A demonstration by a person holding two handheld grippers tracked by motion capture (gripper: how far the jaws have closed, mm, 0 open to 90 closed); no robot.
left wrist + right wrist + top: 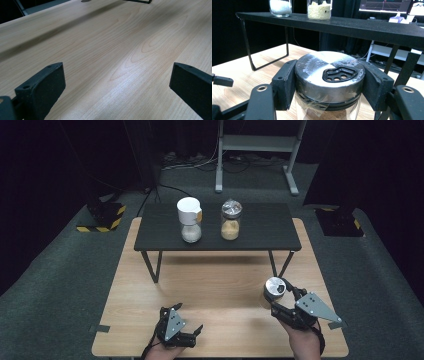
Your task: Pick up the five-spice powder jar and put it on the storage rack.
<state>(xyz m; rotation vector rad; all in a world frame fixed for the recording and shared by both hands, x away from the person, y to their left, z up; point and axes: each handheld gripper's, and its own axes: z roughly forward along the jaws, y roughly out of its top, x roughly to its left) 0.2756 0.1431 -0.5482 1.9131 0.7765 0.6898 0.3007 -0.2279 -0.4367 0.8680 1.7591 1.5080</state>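
While left tongs (199,330) gape, right tongs (280,290) clamp shaker (274,289)

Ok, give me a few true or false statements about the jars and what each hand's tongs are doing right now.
1. The right tongs are closed around a jar with a metal shaker lid. True.
2. The left tongs grip a jar. False: the jaws stand apart with bare wooden table between them.
3. Two jars stand on the black shelf. True: a white-lidded jar and a clear-topped jar.
4. The held jar is on the black shelf. False: it is over the wooden table, near the person's side.
5. The white-lidded jar is to the right of the clear-topped jar in the high view. False: it is to the left.
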